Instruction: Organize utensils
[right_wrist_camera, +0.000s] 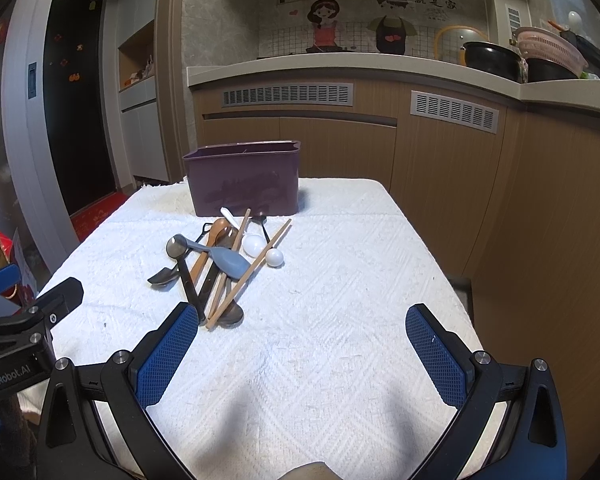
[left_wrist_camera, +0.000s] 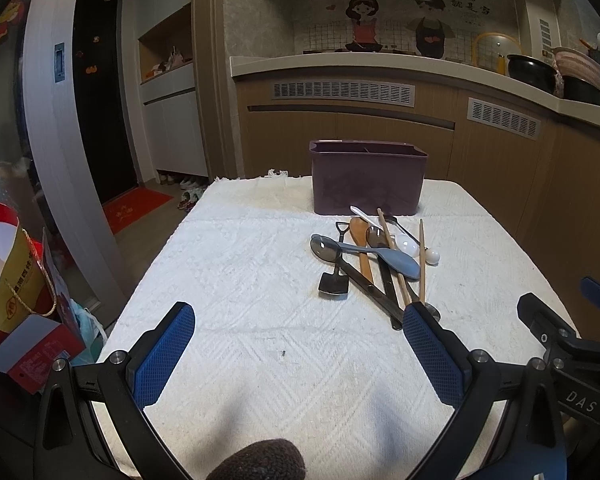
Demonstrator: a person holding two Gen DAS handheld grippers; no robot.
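grippers both wide open, empty: left gripper (left_wrist_camera: 299, 354), right gripper (right_wrist_camera: 302, 354). utensil pile (right_wrist_camera: 220, 264) mid-frame is crossed; grabbing chopsticks (right_wrist_camera: 248, 272) likely drags neighbours, misses purple holder (right_wrist_camera: 244, 178).

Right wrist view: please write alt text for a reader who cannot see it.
A jumbled pile of utensils, spoons, chopsticks and a small shovel-shaped scoop, lies on a white towel-covered table in front of a purple utensil box. The right tool is open and empty above the near table; the left tool shows at the left edge. Kitchen cabinets stand behind.
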